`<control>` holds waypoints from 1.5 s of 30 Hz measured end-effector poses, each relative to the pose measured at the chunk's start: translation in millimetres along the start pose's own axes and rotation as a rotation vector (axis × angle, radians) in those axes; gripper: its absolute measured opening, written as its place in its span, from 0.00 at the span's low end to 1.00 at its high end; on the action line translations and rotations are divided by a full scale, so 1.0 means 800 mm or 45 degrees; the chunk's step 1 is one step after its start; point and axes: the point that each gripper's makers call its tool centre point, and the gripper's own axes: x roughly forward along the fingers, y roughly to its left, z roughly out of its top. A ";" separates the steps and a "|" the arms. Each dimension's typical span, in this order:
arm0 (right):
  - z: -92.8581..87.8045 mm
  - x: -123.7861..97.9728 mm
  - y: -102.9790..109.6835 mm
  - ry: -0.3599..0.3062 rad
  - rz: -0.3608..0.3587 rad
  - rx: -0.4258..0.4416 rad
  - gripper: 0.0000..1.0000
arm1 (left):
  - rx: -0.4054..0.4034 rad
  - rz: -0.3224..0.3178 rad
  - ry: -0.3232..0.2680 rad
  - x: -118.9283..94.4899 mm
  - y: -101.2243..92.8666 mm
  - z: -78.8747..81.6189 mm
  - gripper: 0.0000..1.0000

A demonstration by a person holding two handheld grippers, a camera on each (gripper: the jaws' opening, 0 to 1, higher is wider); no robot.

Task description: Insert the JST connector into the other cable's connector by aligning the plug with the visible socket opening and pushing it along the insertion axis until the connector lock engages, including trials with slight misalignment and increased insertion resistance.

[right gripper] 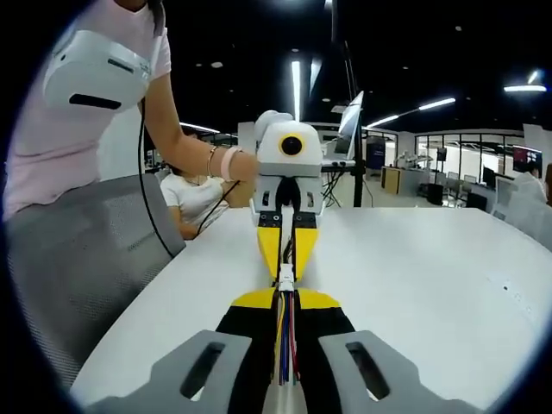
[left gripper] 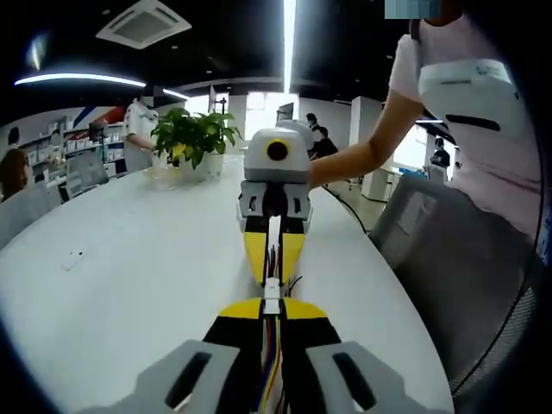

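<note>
In the left gripper view my left gripper (left gripper: 272, 304) is shut on a bundle of coloured wires (left gripper: 274, 362) that ends in a small white JST connector (left gripper: 272, 291). My right gripper (left gripper: 274, 278) faces it tip to tip, shut on the other cable. In the right gripper view my right gripper (right gripper: 285, 297) grips red and blue wires (right gripper: 285, 345) with a white connector (right gripper: 285, 278) at their tip, and the left gripper (right gripper: 287, 266) points straight back at it. The two connectors meet in line above the white table (left gripper: 129, 259). I cannot tell whether they are locked.
A potted plant (left gripper: 194, 136) stands at the far end of the table. A grey chair (left gripper: 448, 259) (right gripper: 78, 259) sits at the table's edge beside the person in a pink shirt (right gripper: 78, 129). Other people are in the background.
</note>
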 end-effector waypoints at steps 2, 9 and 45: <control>0.002 -0.003 -0.003 -0.024 -0.011 0.039 0.03 | -0.007 0.007 -0.010 0.000 0.002 0.003 0.00; 0.005 -0.005 -0.002 -0.030 -0.004 0.033 0.02 | 0.037 -0.003 -0.030 0.002 0.000 0.008 0.00; -0.046 0.003 -0.035 0.045 -0.090 0.070 0.03 | 0.082 0.055 0.040 0.030 0.032 -0.034 0.00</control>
